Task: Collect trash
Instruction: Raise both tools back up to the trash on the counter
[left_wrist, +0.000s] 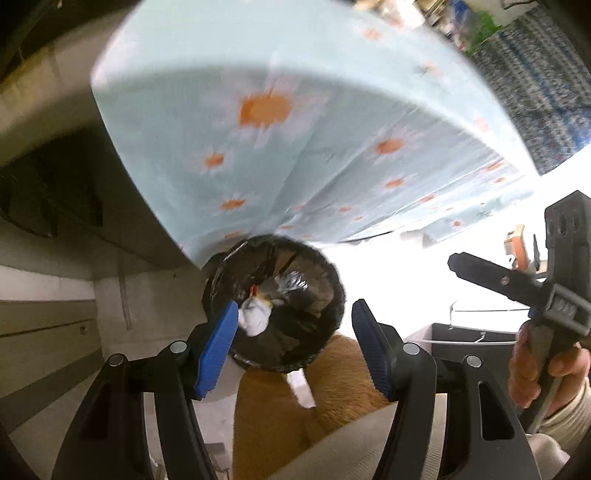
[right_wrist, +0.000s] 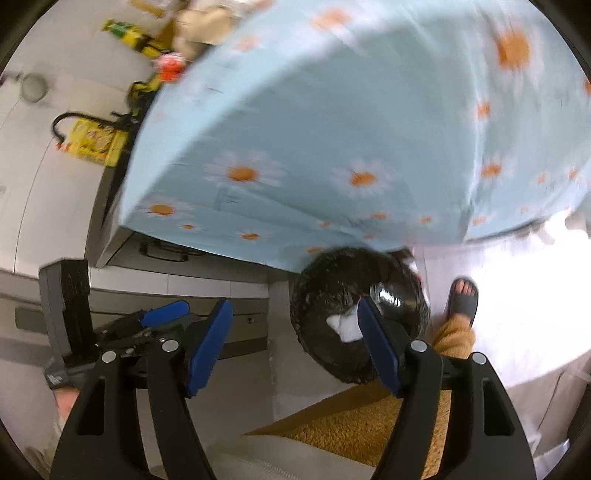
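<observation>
Below both pairs of tongs, on the floor at the foot of a table draped in a light blue daisy-print cloth (left_wrist: 295, 122), stands one round bin (left_wrist: 325, 266) lined with a black bag, its mouth facing up toward the cameras. The left gripper (left_wrist: 293, 343) stands moderately open with nothing between its blue pads; through the gap the left wrist view alone shows the bin's contents: one white crumpled wad (left_wrist: 253, 319) close to the left pad, a piece of silver foil (left_wrist: 293, 282) farther in, and a small orange-and-red scrap, too blurred to name. That view also catches the right hand (left_wrist: 535, 373) gripping its handle. The right gripper (right_wrist: 295, 347) is likewise open and empty, the bin lying by its right finger; only this view shows one sandalled foot (right_wrist: 463, 299) and the yellow packets (right_wrist: 94, 142) far left.
</observation>
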